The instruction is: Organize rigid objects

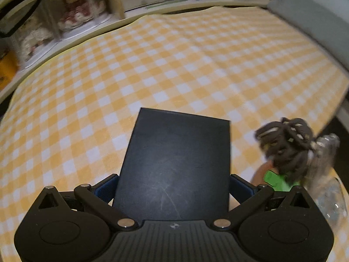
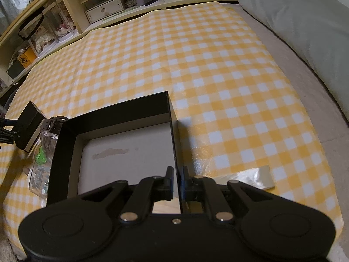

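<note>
We find left tool (image 1: 174, 187) pinching black box (image 1: 174, 166) by long sides, held above cloth (image 1: 174, 65). Right tool (image 2: 177, 181) pressed onto right wall of open tray (image 2: 65, 152), which rests on cloth. Box looks light, stiff, smooth; side grip suits it. Clear bottle (image 2: 41, 159) stands just beside tray. Surface: yellow checked cloth over bed; pillow (image 2: 305, 26), shelves (image 2: 87, 4) behind.
</note>
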### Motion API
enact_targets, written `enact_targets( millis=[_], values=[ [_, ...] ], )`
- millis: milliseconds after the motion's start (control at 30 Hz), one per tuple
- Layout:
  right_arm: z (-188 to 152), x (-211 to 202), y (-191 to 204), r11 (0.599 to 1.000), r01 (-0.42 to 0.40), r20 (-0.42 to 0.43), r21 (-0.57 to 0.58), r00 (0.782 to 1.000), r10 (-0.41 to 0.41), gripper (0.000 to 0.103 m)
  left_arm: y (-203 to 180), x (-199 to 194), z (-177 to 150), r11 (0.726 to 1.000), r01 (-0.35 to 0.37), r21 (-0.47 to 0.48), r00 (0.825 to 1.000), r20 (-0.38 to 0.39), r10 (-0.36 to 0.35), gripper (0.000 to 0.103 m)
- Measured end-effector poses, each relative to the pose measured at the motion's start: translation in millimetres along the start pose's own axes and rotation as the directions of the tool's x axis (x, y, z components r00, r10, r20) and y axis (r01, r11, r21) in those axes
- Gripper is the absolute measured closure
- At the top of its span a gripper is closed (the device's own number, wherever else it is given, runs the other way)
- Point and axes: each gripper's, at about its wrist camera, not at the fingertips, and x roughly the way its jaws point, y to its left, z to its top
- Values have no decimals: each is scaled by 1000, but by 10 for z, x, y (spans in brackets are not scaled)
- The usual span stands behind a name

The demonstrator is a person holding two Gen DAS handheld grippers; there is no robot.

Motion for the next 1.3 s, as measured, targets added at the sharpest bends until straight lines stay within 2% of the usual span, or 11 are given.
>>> enact_targets(
  millis=[200,367,667,833,867,900,933,1000,1067,1200,1300],
  values=[
    [1,10,-3,1000,12,2,-6,1000,-12,98,-112,5,57,987,-79,-139,997,-36,75,3],
    [-5,11,5,1000,23,1,-16,1000,-23,99,-166,-77,-56,947,-96,-305,995,-62,81,3],
    [-17,19,46,999,35,2,-27,999,-35,99,-144,-553,-409,782,-44,-622,999,-5,52,4],
    [-20,25,50,999,35,1,-28,999,-35,99,-241,-1000,-472,713,76,-697,995,104,-4,5],
    [-26,26,45,999,34,1,-28,999,-34,99,-273,-1099,-483,699,118,-705,990,137,-29,9],
    [-28,25,40,999,33,0,-27,999,-33,99,-329,-1159,-489,688,171,-706,982,180,-59,31],
    [-30,25,32,999,31,1,-26,1000,-31,99,-376,-1221,-483,662,242,-710,967,229,-108,63],
    [-31,25,27,999,30,0,-25,1000,-30,99,-500,-1266,-419,614,278,-739,960,236,-151,63],
    [-32,21,32,999,31,0,-26,1000,-31,99,-625,-1273,-389,632,312,-709,950,248,-190,63],
    [-35,21,24,999,27,-2,-23,1000,-27,99,-842,-1266,-351,711,240,-662,970,193,-147,60],
    [-36,20,14,999,24,-3,-22,1000,-24,99,-912,-1256,-429,735,182,-653,983,148,-112,26]
  ],
)
